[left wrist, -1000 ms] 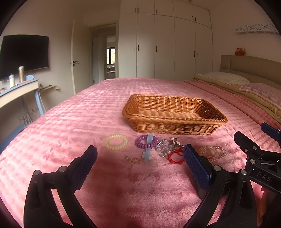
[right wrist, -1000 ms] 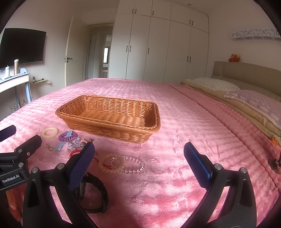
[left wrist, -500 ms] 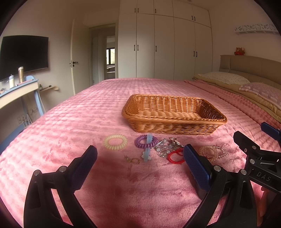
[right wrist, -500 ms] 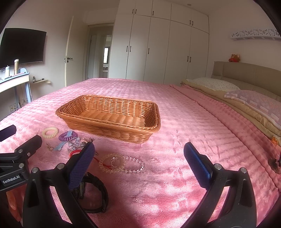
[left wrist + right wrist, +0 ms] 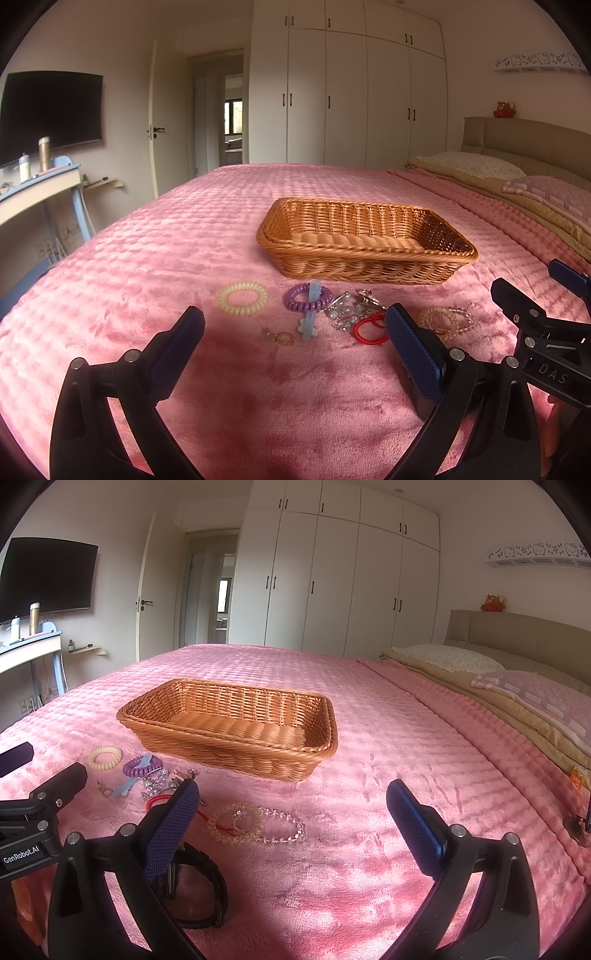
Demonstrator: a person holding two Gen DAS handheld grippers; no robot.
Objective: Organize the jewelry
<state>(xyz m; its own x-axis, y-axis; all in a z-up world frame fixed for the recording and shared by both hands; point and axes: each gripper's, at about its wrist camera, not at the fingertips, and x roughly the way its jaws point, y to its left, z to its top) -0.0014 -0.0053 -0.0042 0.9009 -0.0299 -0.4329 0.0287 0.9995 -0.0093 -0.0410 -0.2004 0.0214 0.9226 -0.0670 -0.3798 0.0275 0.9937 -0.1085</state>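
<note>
Left gripper (image 5: 293, 350) and right gripper (image 5: 291, 818): jaws wide apart, holding nothing, above the pink bedspread (image 5: 155, 258). Jewelry pile (image 5: 347, 314) lies on it just before the empty wicker basket (image 5: 364, 266).

Soft daylight fills both views, dappled patches on the pink bedspread (image 5: 369, 867); fisheye bends edges, corners vignette black, focus sharp.

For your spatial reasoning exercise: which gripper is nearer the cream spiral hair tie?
Left. The left gripper hovers just short of the cream spiral hair tie; the right gripper sits further right, beyond the bead bracelets.
</note>
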